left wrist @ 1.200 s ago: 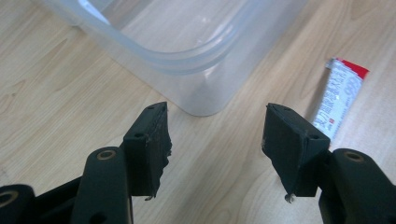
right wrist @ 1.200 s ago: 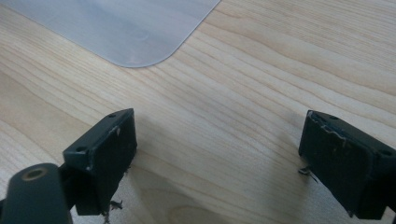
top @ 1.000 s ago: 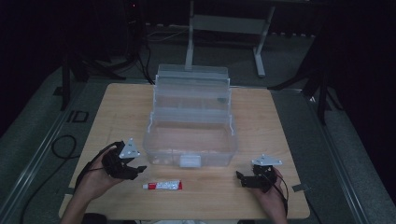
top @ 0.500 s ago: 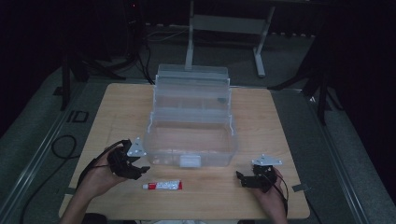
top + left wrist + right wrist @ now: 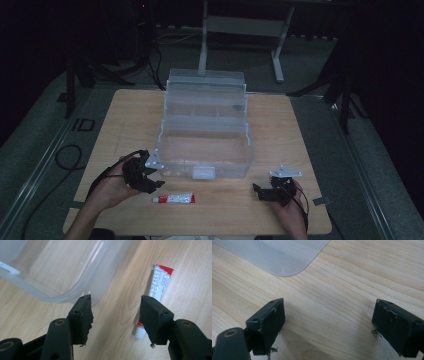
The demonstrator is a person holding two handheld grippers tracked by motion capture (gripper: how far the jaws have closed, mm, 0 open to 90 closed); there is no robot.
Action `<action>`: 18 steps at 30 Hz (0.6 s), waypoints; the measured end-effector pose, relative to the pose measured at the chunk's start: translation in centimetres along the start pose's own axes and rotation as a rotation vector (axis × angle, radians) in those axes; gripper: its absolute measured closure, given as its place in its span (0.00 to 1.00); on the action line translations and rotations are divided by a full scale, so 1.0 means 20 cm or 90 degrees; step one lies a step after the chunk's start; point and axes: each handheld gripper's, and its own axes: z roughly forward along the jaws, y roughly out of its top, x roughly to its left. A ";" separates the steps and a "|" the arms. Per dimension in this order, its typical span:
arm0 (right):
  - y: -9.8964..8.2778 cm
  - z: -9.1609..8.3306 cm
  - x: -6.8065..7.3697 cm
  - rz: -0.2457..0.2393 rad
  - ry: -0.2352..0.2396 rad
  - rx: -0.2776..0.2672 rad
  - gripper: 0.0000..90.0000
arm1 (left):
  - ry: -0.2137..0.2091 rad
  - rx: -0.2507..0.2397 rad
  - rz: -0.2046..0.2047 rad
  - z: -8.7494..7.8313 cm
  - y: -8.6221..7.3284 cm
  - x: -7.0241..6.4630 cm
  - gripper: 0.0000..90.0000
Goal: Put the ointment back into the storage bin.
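Jaws apart, the left gripper (image 5: pixel 115 315) nears the glue tube (image 5: pixel 174 199), apparently about to straddle it; the right gripper (image 5: pixel 329 325) rests open.

One table (image 5: pixel 130 120), one clear box (image 5: pixel 205 135), one tube (image 5: pixel 174 199), two grippers (image 5: pixel 150 182) (image 5: pixel 260 192) and two hands (image 5: pixel 107 187) (image 5: pixel 290 212) are counted.

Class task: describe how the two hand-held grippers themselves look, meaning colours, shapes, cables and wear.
Both the left gripper and the right gripper are black with two blocky jaws, a grey three-cornered plate on top and a trailing black cable. The pads look scuffed and frayed. Forearms show no sleeves.
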 end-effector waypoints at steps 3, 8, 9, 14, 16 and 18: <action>0.00 0.00 0.00 0.000 0.000 0.000 0.12 | -0.005 0.004 0.003 0.01 0.01 0.00 0.48; 0.00 0.00 0.00 0.000 0.000 0.000 0.12 | -0.017 0.017 0.024 0.03 0.04 -0.02 0.48; 0.00 0.00 0.00 0.000 0.000 0.000 0.12 | -0.020 0.018 0.027 0.03 0.05 -0.02 0.49; 0.00 0.00 0.00 0.000 0.000 0.000 0.12 | -0.031 0.032 0.041 0.06 0.07 -0.03 0.51; 0.00 0.00 0.00 0.000 0.000 0.000 0.12 | -0.034 0.035 0.046 0.07 0.08 -0.03 0.51; 0.00 0.00 0.00 0.000 0.000 0.000 0.12 | -0.036 0.037 0.050 0.07 0.09 -0.04 0.51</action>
